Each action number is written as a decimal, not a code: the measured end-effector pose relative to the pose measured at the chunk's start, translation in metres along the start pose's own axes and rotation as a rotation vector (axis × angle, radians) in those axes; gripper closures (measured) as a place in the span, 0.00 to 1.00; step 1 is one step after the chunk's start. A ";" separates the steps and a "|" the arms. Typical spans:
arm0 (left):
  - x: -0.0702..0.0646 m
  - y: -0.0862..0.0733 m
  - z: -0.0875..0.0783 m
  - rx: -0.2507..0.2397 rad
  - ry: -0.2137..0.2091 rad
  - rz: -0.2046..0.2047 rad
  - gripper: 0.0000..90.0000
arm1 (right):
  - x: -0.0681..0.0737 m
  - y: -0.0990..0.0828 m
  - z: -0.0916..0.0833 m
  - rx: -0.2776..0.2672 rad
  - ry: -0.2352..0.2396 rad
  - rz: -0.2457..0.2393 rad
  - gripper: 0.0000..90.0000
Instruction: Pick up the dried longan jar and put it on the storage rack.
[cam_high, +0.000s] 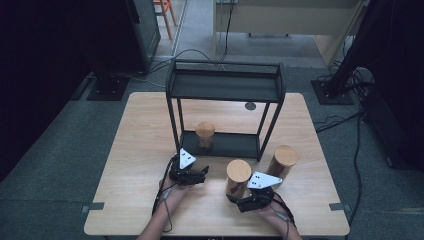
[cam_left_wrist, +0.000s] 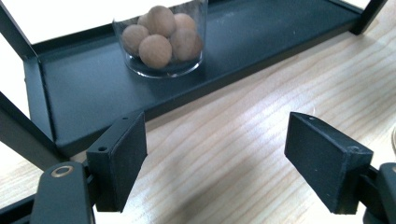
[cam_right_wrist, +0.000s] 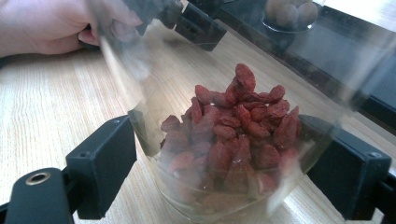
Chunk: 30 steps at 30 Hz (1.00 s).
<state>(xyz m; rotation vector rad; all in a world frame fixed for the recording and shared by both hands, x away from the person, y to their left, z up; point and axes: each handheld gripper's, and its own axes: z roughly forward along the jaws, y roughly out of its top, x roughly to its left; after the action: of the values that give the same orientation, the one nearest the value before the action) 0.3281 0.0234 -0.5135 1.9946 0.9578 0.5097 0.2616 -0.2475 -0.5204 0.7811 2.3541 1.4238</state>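
Your right tool (cam_right_wrist: 229, 163) brackets the jar of red berries (cam_right_wrist: 229, 144) on the counter (cam_high: 145, 150).
Jaws flank the glass for lifting, grip uncertain; left tool (cam_left_wrist: 229, 158) is spread, empty, facing the shelf rack (cam_high: 225, 87) holding another jar (cam_high: 205, 134).

Glass jar (cam_right_wrist: 224, 154) (wooden lid), red dried berries inside, upright on table, near shelf.

Black left hand-held gripper (cam_high: 204, 173), right hand-held gripper (cam_high: 233, 199); grey triangular plates, trailing cables, flat screw-holed jaws.
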 end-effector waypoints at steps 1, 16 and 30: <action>0.000 0.000 0.000 -0.002 -0.003 -0.003 0.24 | 0.000 0.000 0.000 0.000 0.000 -0.001 0.15; -0.006 -0.009 -0.005 0.006 0.011 0.048 0.24 | 0.000 0.000 0.000 0.002 0.000 -0.004 0.15; -0.006 -0.011 -0.007 0.027 0.016 0.049 0.24 | 0.000 0.000 0.000 -0.003 0.002 0.002 0.15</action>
<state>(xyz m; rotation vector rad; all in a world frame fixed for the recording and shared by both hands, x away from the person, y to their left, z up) 0.3148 0.0262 -0.5186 2.0452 0.9313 0.5430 0.2614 -0.2476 -0.5204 0.7814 2.3528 1.4287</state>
